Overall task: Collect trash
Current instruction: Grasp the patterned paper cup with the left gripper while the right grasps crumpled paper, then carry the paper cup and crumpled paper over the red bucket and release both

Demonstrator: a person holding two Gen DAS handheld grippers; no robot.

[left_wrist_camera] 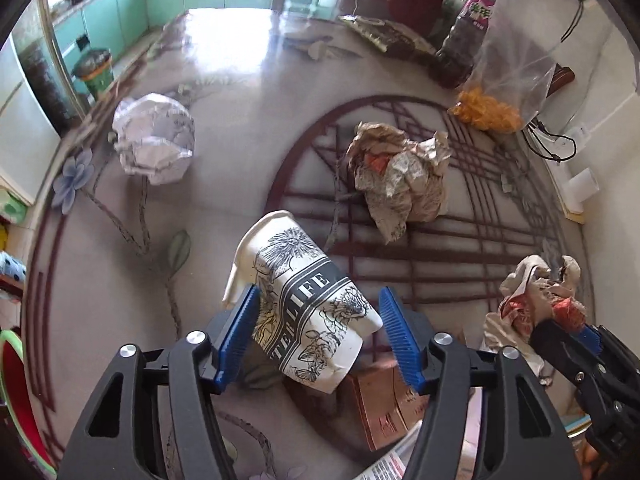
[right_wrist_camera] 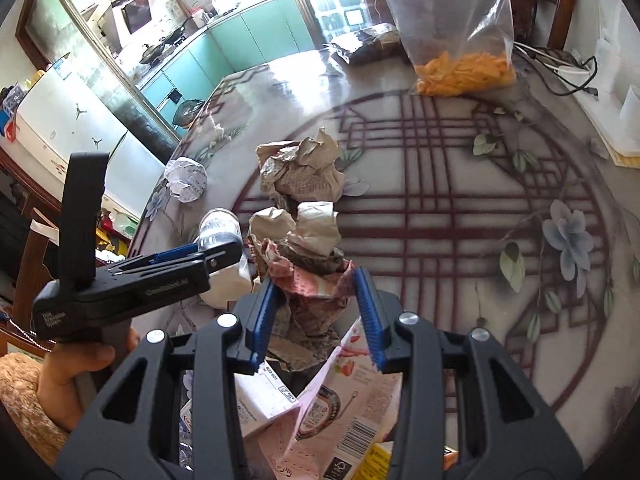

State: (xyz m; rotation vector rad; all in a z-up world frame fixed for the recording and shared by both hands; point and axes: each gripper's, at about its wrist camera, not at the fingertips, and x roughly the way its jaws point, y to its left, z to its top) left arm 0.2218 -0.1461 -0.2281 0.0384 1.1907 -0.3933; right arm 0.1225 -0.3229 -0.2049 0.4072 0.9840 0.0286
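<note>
My left gripper (left_wrist_camera: 316, 332) is shut on a crushed white paper cup (left_wrist_camera: 308, 300) with black flower print, held above the table. My right gripper (right_wrist_camera: 316, 316) is shut on a crumpled paper wad (right_wrist_camera: 308, 264) with red print; it also shows at the right of the left wrist view (left_wrist_camera: 536, 300). A crumpled brown newspaper ball (left_wrist_camera: 400, 176) lies mid-table, also seen in the right wrist view (right_wrist_camera: 300, 172). A crumpled white paper ball (left_wrist_camera: 154, 138) lies at the table's left edge, also seen in the right wrist view (right_wrist_camera: 186, 180).
A clear plastic bag with orange snacks (left_wrist_camera: 504, 80) and a dark bottle (left_wrist_camera: 464, 40) stand at the far side. Flattened cartons (right_wrist_camera: 332, 412) lie below my right gripper. Cables and a white box (right_wrist_camera: 568, 72) lie at the right. The round patterned table (right_wrist_camera: 460, 240) ends at the left.
</note>
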